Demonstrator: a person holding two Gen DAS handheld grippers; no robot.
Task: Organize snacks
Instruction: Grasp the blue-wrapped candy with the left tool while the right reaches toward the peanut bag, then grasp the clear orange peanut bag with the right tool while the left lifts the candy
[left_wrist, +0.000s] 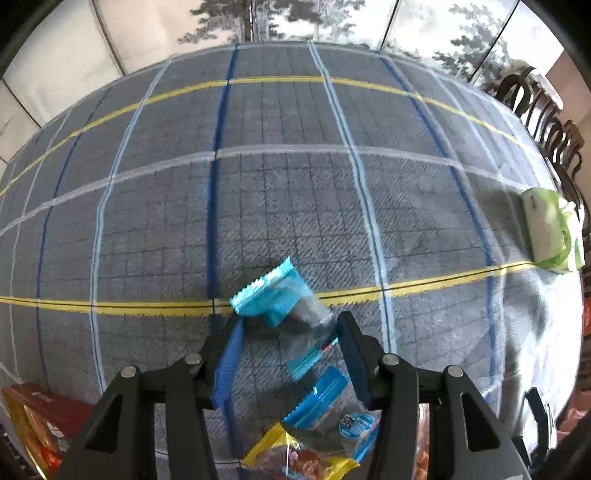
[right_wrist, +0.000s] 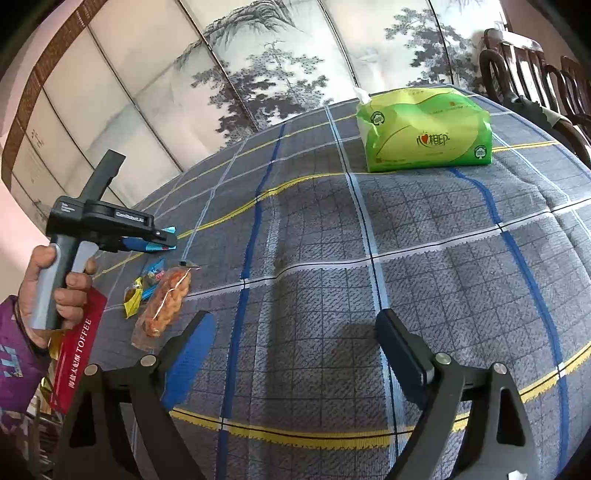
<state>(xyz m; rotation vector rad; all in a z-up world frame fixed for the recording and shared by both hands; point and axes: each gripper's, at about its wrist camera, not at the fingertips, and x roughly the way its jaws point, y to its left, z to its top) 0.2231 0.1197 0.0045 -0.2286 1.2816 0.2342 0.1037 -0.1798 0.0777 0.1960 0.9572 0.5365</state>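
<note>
My left gripper is open just above the checked tablecloth, its jaws either side of a blue-and-clear snack packet that lies flat. A second blue packet and a yellow packet lie nearer the camera. The right wrist view shows the left gripper held in a hand, over the blue packet, with a bag of orange snacks, a yellow packet and a red toffee box nearby. My right gripper is open and empty above bare cloth.
A green tissue pack stands at the far right of the table; it also shows in the left wrist view. Dark wooden chairs stand beyond the right edge. A red box lies at lower left.
</note>
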